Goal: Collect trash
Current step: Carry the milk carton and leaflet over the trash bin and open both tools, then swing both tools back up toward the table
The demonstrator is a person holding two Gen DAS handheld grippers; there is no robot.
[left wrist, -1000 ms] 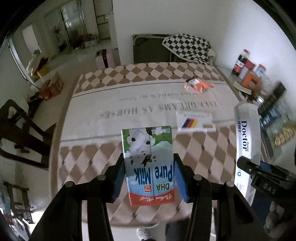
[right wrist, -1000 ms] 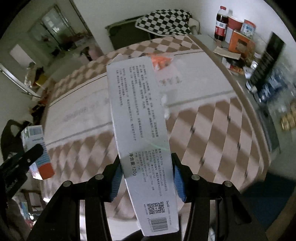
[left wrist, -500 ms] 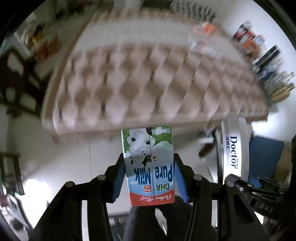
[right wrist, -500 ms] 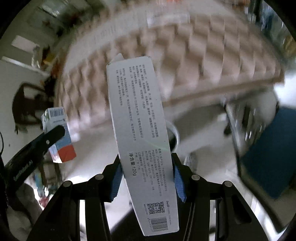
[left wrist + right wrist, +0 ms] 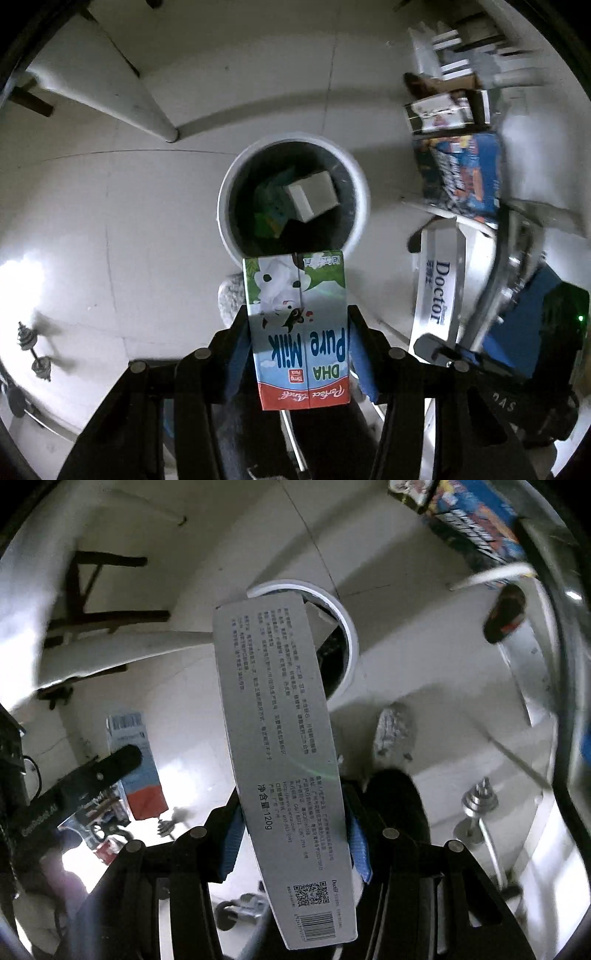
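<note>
My left gripper (image 5: 298, 325) is shut on a "DHA Pure Milk" carton (image 5: 297, 328), held over the floor just short of a round white trash bin (image 5: 360, 184). The bin holds a white box (image 5: 314, 195) and green packaging. My right gripper (image 5: 293, 819) is shut on a long grey toothpaste box (image 5: 280, 738), which hides most of the bin (image 5: 349, 627) in the right wrist view. The toothpaste box also shows at the right of the left wrist view (image 5: 437, 291). The milk carton shows at the left of the right wrist view (image 5: 135, 764).
White tiled floor all around. A table leg (image 5: 147, 107) stands beyond the bin. A blue printed box (image 5: 465, 173) and cartons lie to the bin's right. A grey slipper (image 5: 391, 731) and dumbbells (image 5: 480, 805) lie on the floor near me.
Both grippers have swung down from the checkered tabletop to the floor, carrying the carton and the toothpaste box. The trash bin has come into view below them.
</note>
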